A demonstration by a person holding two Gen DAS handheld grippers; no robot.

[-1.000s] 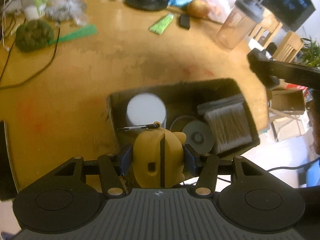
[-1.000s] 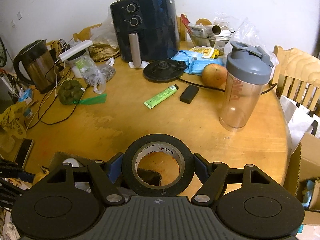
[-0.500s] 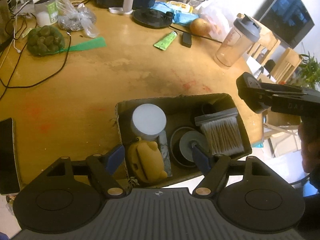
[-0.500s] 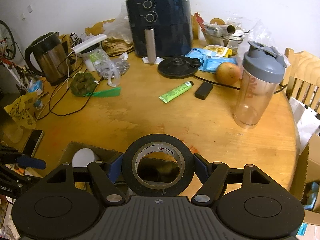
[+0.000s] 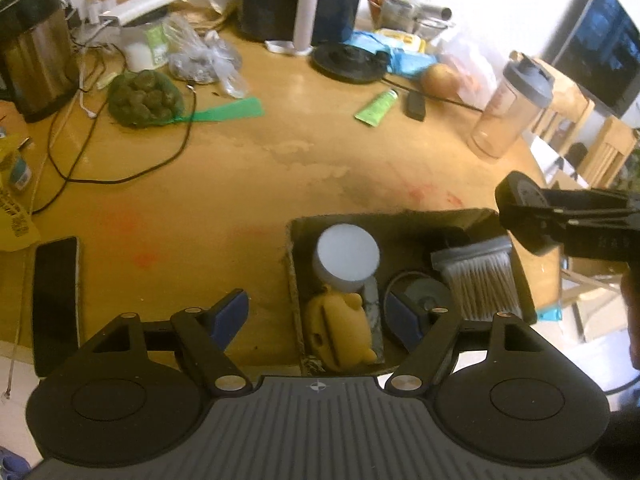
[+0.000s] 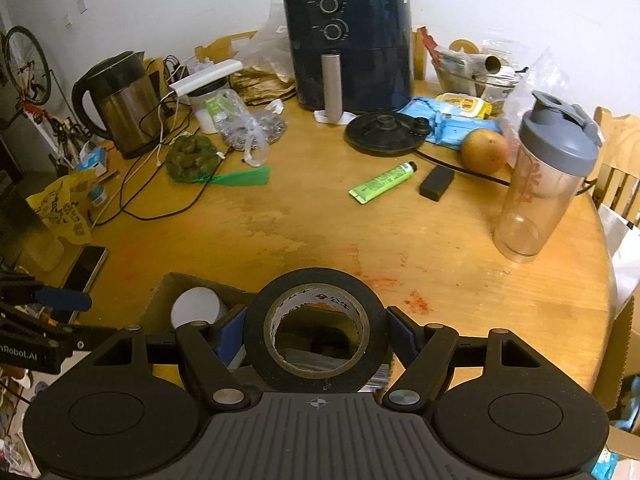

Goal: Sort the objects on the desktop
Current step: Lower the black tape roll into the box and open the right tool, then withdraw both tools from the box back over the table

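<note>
One smartphone (image 5: 54, 300), dark screen up, at 9 o'clock on the round wooden counter (image 5: 240, 184). One steel kettle (image 6: 120, 104) and one net bag of dark green fruit (image 6: 188, 156) at 10 o'clock. One dark blue air fryer (image 6: 348, 40) at 12 o'clock. One green tube (image 6: 382, 182) and one small black block (image 6: 437, 182) side by side right of centre; one orange fruit (image 6: 484, 150) beyond them. One shaker bottle (image 6: 544, 176), grey lid, at 2 o'clock.

One open cardboard box (image 5: 294, 280) at 6 o'clock, holding one white-lidded jar (image 5: 347, 254), one yellow toy (image 5: 340, 328), one grey round item (image 5: 424, 292), one pack of cotton swabs (image 5: 482, 280).

Left gripper (image 5: 316, 320): fingers opening, wide, empty, above the box. Right gripper (image 6: 316, 334): fingers clamped on one roll of black tape (image 6: 316, 292), above the box.
</note>
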